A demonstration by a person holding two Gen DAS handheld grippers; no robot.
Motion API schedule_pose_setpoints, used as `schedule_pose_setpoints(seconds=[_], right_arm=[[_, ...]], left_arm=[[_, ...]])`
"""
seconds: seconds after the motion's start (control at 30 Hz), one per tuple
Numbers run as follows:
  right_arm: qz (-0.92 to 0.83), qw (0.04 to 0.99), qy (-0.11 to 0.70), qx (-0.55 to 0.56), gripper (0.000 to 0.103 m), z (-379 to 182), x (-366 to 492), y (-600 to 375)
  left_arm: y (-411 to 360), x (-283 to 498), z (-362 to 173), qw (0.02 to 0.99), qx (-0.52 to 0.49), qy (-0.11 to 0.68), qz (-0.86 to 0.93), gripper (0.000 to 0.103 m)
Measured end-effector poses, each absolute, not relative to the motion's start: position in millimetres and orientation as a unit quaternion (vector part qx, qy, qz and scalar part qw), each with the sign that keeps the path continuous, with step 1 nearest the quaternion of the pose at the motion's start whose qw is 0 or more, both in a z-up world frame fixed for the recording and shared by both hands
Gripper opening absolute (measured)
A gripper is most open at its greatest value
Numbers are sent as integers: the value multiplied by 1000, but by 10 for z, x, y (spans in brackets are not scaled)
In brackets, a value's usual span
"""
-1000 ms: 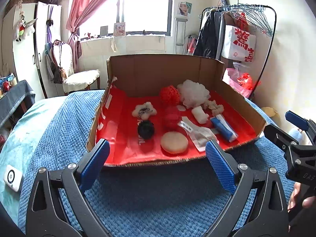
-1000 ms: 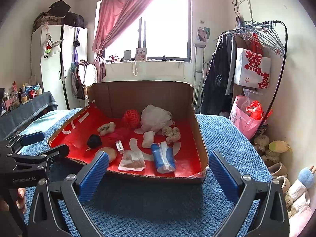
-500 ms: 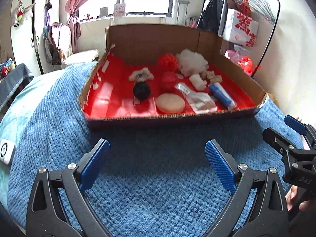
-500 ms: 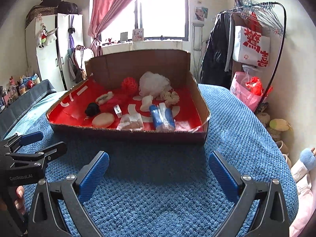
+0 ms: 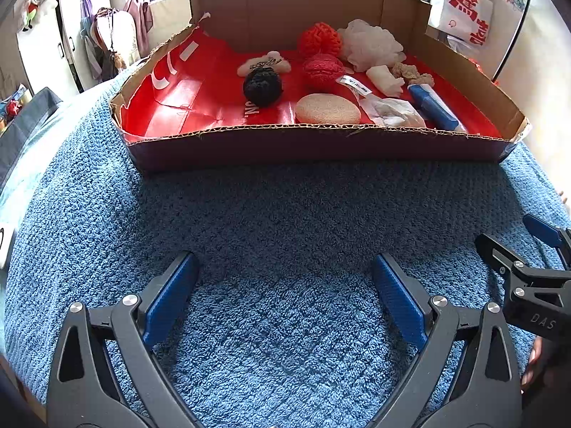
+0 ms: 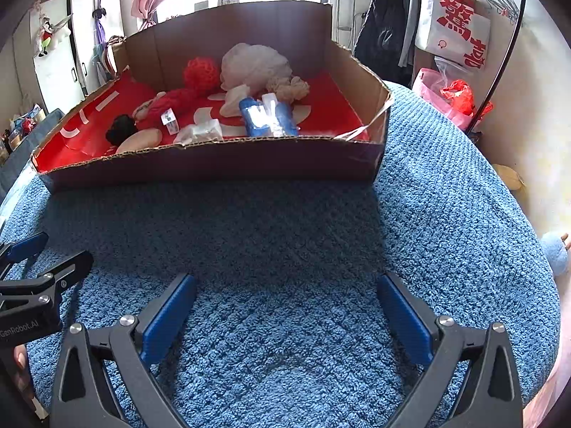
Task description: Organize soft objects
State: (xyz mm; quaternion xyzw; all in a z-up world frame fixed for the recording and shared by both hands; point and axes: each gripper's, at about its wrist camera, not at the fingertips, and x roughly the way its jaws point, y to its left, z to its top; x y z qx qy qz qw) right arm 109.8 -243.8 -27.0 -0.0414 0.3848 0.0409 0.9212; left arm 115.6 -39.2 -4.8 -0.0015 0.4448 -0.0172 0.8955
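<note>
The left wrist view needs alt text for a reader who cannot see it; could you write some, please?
An open left gripper hangs empty over a blue towel, facing a cardboard tray of soft items, among them a black pom-pom. The right gripper shows at the right edge.

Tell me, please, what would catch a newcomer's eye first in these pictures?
The cardboard tray with its bright red lining, resting on the blue blanket, stands out first. Inside it, a red mesh ball sits beside a white mesh puff at the back. Both open grippers hover empty over the blanket.
</note>
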Motion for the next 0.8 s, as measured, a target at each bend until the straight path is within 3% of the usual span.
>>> schedule_pose_setpoints(seconds=[0.8], right_arm=[[38,920,389,-40,103,-305,1170,-2460]], left_arm=[[-389,1194,-74,896,-3,443,-15,103]])
